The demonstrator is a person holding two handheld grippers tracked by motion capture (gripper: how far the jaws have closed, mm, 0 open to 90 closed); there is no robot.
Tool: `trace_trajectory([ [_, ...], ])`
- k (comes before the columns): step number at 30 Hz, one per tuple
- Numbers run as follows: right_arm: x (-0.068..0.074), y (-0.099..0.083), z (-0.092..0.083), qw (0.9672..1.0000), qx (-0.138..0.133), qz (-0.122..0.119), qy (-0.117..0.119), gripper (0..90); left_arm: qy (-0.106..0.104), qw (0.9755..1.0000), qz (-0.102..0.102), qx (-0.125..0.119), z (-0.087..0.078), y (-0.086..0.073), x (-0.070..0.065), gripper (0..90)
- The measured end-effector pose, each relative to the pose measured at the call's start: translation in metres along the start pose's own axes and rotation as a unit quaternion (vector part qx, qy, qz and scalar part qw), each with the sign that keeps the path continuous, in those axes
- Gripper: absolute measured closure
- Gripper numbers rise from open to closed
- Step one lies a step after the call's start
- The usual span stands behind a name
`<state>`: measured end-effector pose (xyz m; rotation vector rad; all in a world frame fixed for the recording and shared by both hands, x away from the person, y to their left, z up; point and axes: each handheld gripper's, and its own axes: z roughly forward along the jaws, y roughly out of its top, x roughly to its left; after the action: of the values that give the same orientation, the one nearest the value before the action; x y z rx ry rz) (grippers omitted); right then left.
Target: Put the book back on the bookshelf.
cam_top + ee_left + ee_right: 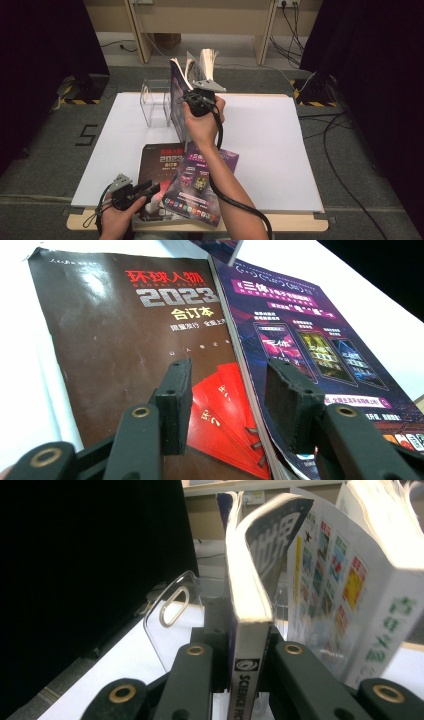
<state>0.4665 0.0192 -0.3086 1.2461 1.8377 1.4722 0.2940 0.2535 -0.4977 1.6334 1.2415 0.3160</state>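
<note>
Thick white-paged magazine with a dark cover (247, 645), held upright by its spine above the white table (280, 145), is pinched in the right gripper (245, 680) beside the clear acrylic rack (155, 102). Its pages fan open and could snag the rack's wall. The left gripper (227, 400) hovers spread over the brown 2023 magazine (125, 340).

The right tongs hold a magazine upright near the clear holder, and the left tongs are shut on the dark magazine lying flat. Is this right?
Not quite. The left tongs are open, as the left gripper view shows, hovering over the dark magazine. The right tongs do hold a magazine upright near the clear holder.
</note>
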Motion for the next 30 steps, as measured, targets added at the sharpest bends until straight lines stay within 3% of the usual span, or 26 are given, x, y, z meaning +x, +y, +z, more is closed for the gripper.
trace_trajectory([
  [7,0.002,0.008,0.016,0.9998,-0.004,-0.016,-0.009,83.2,0.000,1.0000,0.000,0.000,0.000,0.000,0.000,53.6],
  [18,-0.003,0.018,0.039,0.9992,-0.017,-0.017,-0.031,83.2,-0.002,1.0000,-0.001,0.000,0.000,0.000,0.001,53.7],
  [23,-0.009,0.008,0.052,0.9990,-0.001,-0.020,-0.039,83.1,-0.005,1.0000,-0.001,0.001,0.000,-0.001,0.000,53.7],
  [26,-0.009,0.003,0.051,0.9986,-0.011,-0.023,-0.045,83.0,-0.003,1.0000,0.000,0.003,0.001,-0.001,0.001,53.7],
  [30,-0.008,0.002,0.047,0.9983,-0.002,-0.033,-0.049,81.9,-0.006,1.0000,0.000,0.003,0.001,-0.001,-0.001,53.7],
])
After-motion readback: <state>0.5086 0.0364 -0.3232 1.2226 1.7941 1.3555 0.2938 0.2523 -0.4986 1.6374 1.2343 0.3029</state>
